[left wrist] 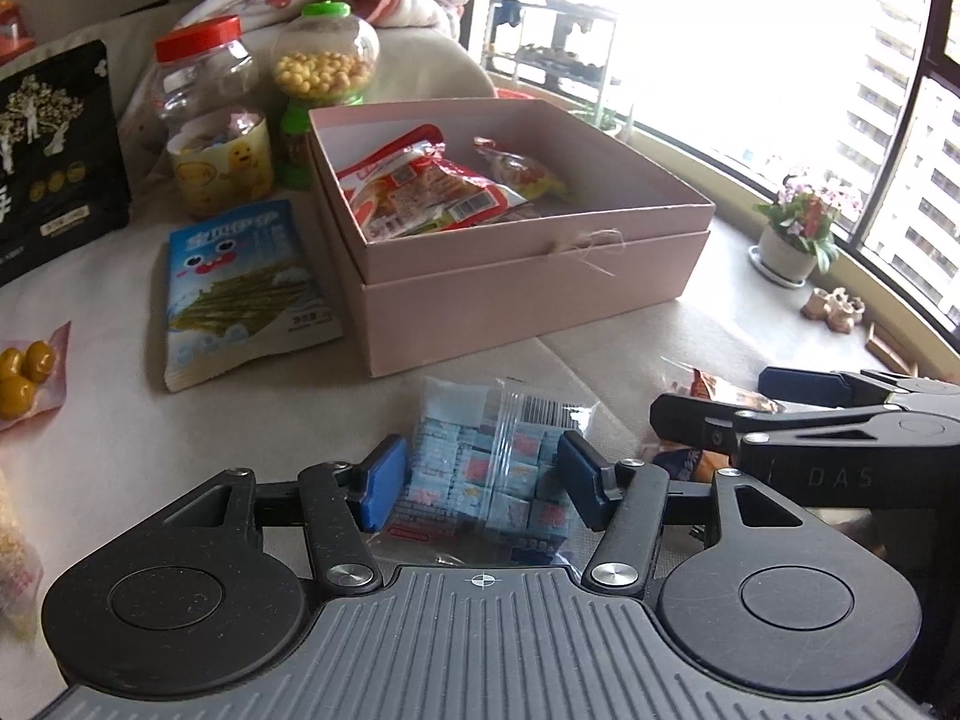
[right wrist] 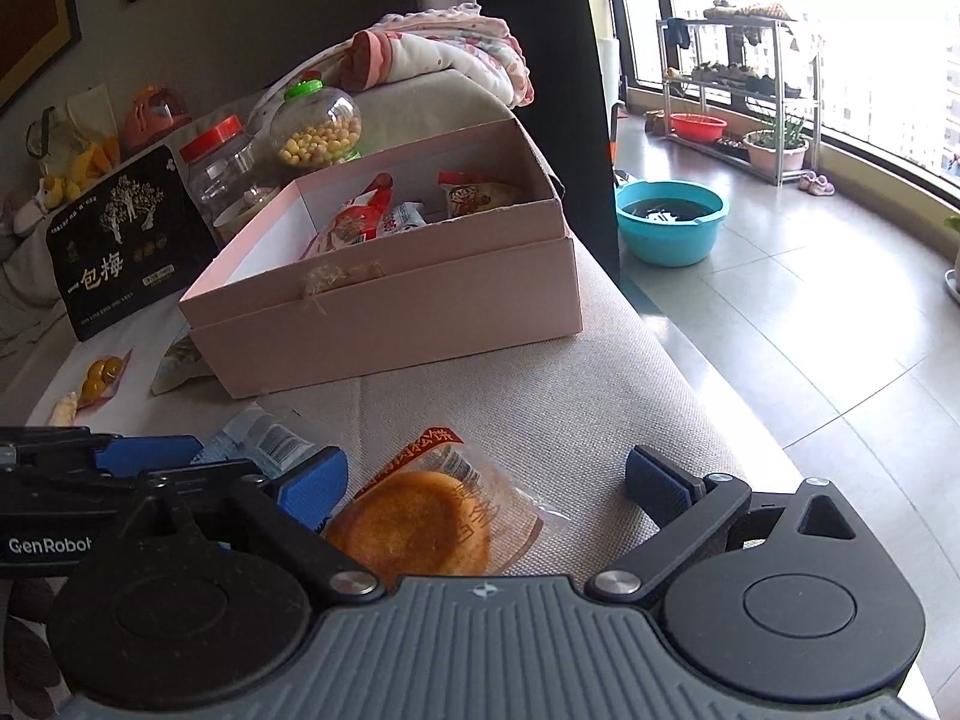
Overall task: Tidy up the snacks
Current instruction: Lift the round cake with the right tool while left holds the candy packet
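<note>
Both tools tilt downward — left tool [left wrist: 483,474] straddles candy bag [left wrist: 486,468].

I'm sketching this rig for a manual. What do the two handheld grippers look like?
Both the left gripper and right gripper are black, with linkage arms on silver pivots, round side discs, a ribbed grey body and blue ribbed pads. White lettering reads GenRobot on the left one.

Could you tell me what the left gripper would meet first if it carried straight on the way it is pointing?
Most likely the clear bag of small blue-wrapped candies, already lying between the open left gripper fingers; the pink box stands further beyond.
</note>
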A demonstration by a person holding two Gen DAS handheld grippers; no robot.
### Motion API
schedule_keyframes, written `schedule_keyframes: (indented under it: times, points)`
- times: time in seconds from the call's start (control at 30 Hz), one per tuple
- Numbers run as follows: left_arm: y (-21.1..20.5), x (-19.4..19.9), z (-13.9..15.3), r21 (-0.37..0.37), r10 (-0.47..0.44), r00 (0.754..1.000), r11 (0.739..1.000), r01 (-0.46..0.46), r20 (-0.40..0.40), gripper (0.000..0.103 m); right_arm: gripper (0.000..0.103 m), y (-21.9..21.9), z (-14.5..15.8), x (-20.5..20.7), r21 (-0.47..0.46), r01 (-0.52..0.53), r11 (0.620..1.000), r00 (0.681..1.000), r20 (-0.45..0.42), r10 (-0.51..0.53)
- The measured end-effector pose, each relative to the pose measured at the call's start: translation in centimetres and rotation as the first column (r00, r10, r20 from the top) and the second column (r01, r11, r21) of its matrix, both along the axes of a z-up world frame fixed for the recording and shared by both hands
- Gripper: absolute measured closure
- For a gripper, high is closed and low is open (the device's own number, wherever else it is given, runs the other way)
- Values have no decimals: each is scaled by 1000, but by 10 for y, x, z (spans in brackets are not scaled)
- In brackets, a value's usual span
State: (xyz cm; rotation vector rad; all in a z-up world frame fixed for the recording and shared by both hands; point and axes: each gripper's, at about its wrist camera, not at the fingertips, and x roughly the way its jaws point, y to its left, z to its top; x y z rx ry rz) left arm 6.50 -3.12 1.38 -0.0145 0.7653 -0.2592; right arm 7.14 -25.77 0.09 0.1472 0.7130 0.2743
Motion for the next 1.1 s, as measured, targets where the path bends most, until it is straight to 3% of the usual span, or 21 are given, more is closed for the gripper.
schedule_keyframes:
  times: [0.1, 0.2, 0.37, 0.43, 0.5, 0.53, 0.67, 0.77, 0.83, 0.9, 1.0, 1.1]
  points:
    - [5, -2, -2, -21, -22, 1000, 1000, 23, 10, 41, 4, -7, 0, -1, 49, 7, 999, 1000, 1, -7]
    - [9, -6, -2, -24, -43, 999, 999, 43, 12, 40, 4, -3, 1, -1, 13, 25, 1000, 1000, -2, -25]
    - [5, -16, 2, 166, -64, 995, 985, 51, 75, 38, 4, 1, 2, -6, -87, 38, 995, 999, 11, -37]
    - [12, -15, 4, 108, -58, 997, 993, 53, 45, 45, 4, -7, 2, -6, -73, 47, 996, 999, 2, -47]
    - [15, -16, 8, 28, -89, 995, 996, 88, 33, 44, 4, -15, 2, -9, -65, 60, 996, 998, 1, -60]
    - [11, -18, 10, 31, -106, 994, 994, 104, 41, 44, 4, -18, 3, -11, -68, 68, 995, 998, 0, -68]
    - [-12, -19, 5, 124, -173, 984, 978, 168, 37, 44, 4, -28, 10, -24, -55, 60, 997, 998, 13, -59]
    - [-26, -20, -2, 186, -199, 979, 964, 188, 46, 32, 4, -30, 18, -34, -71, 50, 996, 998, 46, -47]
    - [-27, -20, -2, 172, -205, 978, 966, 195, 46, 30, 4, -30, 22, -40, -85, 43, 995, 998, 59, -38]
    - [-20, -17, -2, 148, -175, 983, 975, 166, 51, 34, 4, -28, 25, -45, -109, 8, 994, 998, 60, -1]
    - [-7, -10, -6, 127, -93, 995, 988, 87, 45, 31, 4, -19, 21, -56, -157, -105, 982, 994, 20, 109]
    - [4, 2, -14, 52, -73, 997, 996, 73, -3, 27, 4, -2, 10, -66, -212, -211, 954, 977, -31, 210]
